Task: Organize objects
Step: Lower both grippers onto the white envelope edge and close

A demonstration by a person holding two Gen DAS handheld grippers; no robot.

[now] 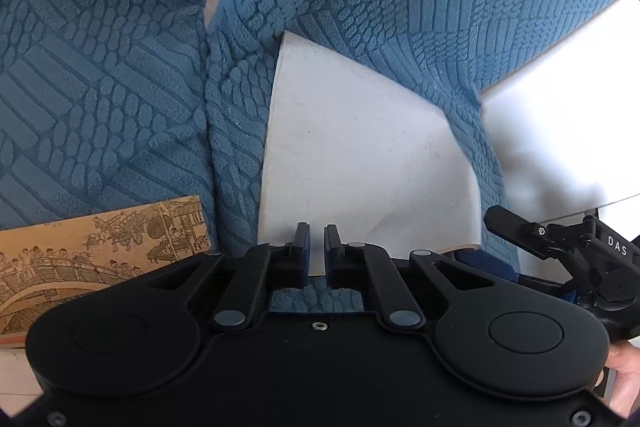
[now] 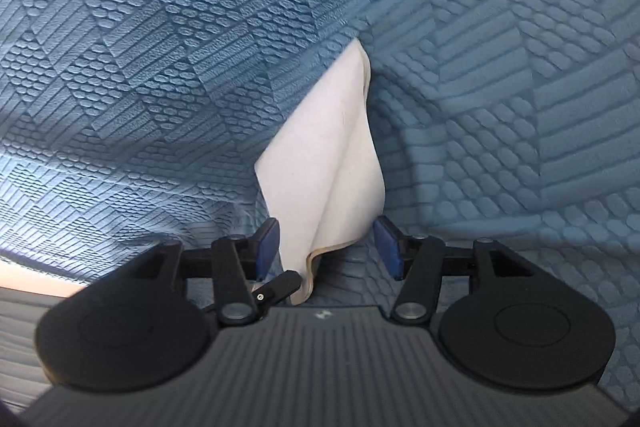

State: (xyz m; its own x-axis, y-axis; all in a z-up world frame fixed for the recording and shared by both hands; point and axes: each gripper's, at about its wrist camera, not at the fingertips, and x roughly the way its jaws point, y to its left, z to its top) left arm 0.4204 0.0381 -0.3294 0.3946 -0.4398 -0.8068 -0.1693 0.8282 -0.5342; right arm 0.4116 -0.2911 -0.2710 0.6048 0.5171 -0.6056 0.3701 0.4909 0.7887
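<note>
A blue quilted blanket (image 1: pixel 100 67) fills both views, and its white underside (image 1: pixel 360 155) shows where it is folded back. My left gripper (image 1: pixel 317 247) has its jaws almost together on the lower edge of the white side. In the right wrist view the white fold (image 2: pixel 336 163) hangs down in a point between the blue pads of my right gripper (image 2: pixel 327 227), which stands open. Its left pad lies beside the fold and its right pad is clear of it. One left finger (image 2: pixel 280 285) shows at the fold's bottom corner.
A tan board printed with an ink drawing of a bridge and figures (image 1: pixel 100 259) lies at the lower left under the blanket's edge. A white tabletop (image 1: pixel 560 99) shows at the right. My right gripper's black finger (image 1: pixel 520 227) reaches in there.
</note>
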